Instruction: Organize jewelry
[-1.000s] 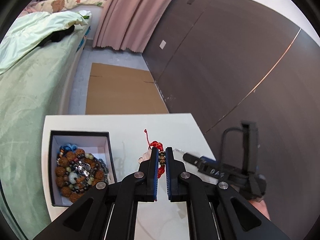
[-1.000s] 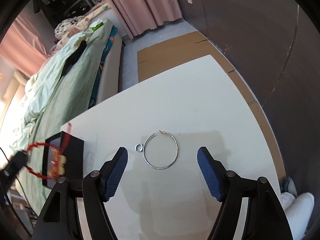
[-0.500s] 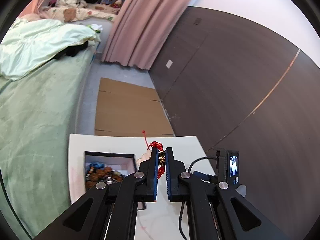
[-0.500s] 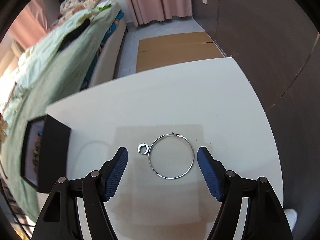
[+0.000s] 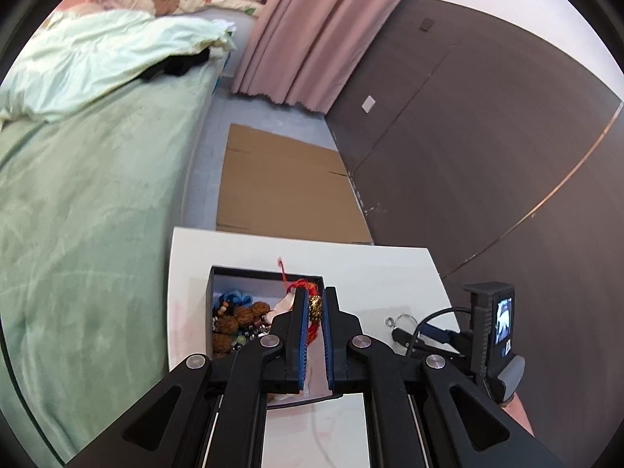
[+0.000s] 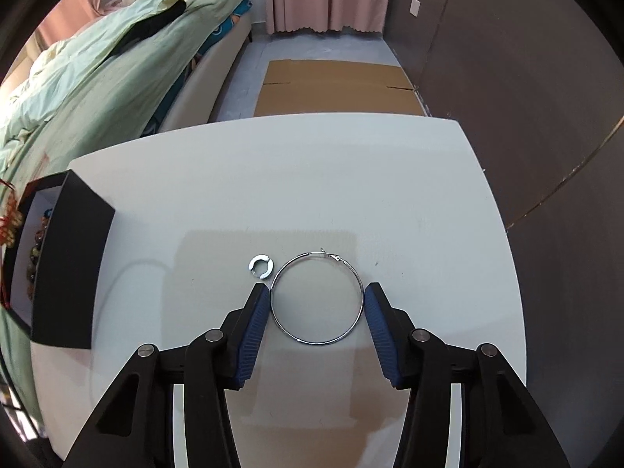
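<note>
Red cord bracelet [image 5: 312, 308] pinched by left gripper [image 5: 314, 314] above box [image 5: 249, 273]; right gripper [image 6: 316, 297] fingers closing around hoop [image 6: 316, 299].

**Jewelry, mid-sort**

Red cord bracelet [image 5: 312, 308] with gold bead: lower centre of left view, hanging over black box [image 5: 269, 273] of brown beaded pieces [image 5: 238, 321]. Silver hoop [image 6: 316, 298] flat on tabletop, centre of right view; small open ring [image 6: 261, 266] just beside its upper left.
</note>
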The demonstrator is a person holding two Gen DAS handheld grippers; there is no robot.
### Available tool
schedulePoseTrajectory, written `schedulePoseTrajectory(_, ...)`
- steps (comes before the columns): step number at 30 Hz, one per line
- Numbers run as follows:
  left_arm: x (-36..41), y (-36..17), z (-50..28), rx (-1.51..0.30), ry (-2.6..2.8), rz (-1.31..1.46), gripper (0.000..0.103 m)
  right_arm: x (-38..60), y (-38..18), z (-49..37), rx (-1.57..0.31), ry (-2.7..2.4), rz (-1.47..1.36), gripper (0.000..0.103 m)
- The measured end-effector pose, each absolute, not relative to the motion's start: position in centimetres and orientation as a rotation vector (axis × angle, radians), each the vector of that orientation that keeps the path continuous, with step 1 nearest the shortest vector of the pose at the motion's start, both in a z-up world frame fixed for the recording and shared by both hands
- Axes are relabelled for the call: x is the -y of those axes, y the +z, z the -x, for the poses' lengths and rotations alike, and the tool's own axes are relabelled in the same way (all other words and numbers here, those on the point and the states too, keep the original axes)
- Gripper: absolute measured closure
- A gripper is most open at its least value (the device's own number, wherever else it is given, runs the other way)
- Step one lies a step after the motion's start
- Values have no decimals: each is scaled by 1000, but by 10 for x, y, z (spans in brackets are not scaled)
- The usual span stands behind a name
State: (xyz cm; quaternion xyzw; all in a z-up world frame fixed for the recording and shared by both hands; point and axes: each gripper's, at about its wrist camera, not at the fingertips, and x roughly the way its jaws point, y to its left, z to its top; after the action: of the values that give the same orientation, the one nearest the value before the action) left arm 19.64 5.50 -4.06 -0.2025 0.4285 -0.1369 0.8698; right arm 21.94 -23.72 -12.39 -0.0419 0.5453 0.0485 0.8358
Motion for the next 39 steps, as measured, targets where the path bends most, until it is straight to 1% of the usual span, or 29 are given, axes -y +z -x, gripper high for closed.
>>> schedulePoseTrajectory(5,-56,-53,-200,-971,-251,437,96,241,-119,-210,-1149,138,41,52)
schedulePoseTrajectory(8,-56,-55,-197,-977,-230,427,94,244,-108,-204,-1124,175,-24,52)
schedulePoseTrajectory(9,-56,-55,-196,-976,-227,421,91,244,-104,-201,-1112,188,-43,52)
schedulePoseTrajectory(11,-57,-54,-193,-970,-224,416,64,243,-93,-196,-1078,225,-91,52)
schedulePoseTrajectory(12,-58,-54,-191,-964,-226,423,31,242,-86,-192,-1053,251,-121,52)
schedulePoseTrajectory(13,-60,-53,-189,-955,-231,437,10,239,-80,-188,-1029,278,-148,52)
schedulePoseTrajectory(14,-63,-53,-188,-944,-232,451,8,236,-75,-185,-1009,301,-171,52)
schedulePoseTrajectory(20,-78,-46,-182,-921,-186,452,8,210,-50,-175,-901,453,-282,52)
schedulePoseTrajectory(32,-114,-45,-179,-911,-155,498,8,141,-46,-172,-829,616,-317,52)
schedulePoseTrajectory(33,-118,-45,-179,-908,-152,511,5,134,-48,-173,-832,620,-326,52)
schedulePoseTrajectory(34,-120,-46,-179,-904,-153,524,1,131,-50,-174,-834,624,-333,52)
schedulePoseTrajectory(36,-125,-46,-179,-891,-151,544,0,125,-54,-178,-840,642,-363,51)
schedulePoseTrajectory(37,-126,-46,-179,-886,-150,545,0,122,-57,-181,-851,655,-389,48)
schedulePoseTrajectory(38,-126,-45,-180,-882,-152,541,0,121,-61,-184,-879,666,-419,38)
schedulePoseTrajectory(39,-125,-45,-180,-881,-154,537,0,120,-66,-188,-910,663,-442,33)
